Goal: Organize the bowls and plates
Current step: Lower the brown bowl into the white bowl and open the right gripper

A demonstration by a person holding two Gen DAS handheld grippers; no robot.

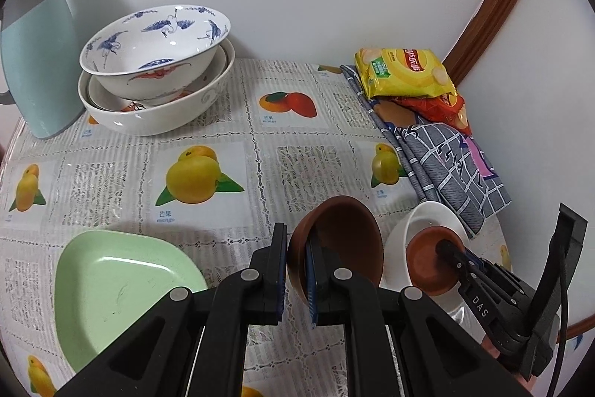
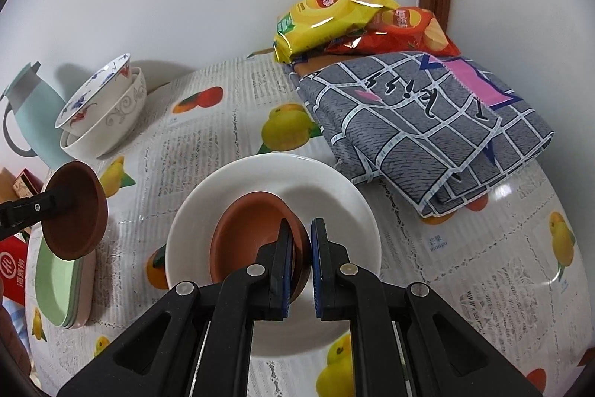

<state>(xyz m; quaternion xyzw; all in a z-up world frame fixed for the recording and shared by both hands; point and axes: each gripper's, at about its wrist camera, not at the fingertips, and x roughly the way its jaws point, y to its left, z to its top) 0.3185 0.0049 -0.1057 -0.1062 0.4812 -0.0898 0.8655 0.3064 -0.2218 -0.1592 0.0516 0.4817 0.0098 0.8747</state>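
Here the left tool [image 1: 295,250] grips the rim of 1 brown bowl [image 1: 346,240], tilted, above open table [image 1: 230,133]. The right tool [image 2: 301,248] grips another brown bowl's [image 2: 249,233] near rim, inside the white plate [image 2: 327,181].

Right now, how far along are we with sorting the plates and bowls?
Done: patterned bowls are nested by the jug; green plates are stacked. In hand: each tool grips a brown dish, the left tool its dish in the air, the right tool its dish over the white plate. Left: putting both dishes down.
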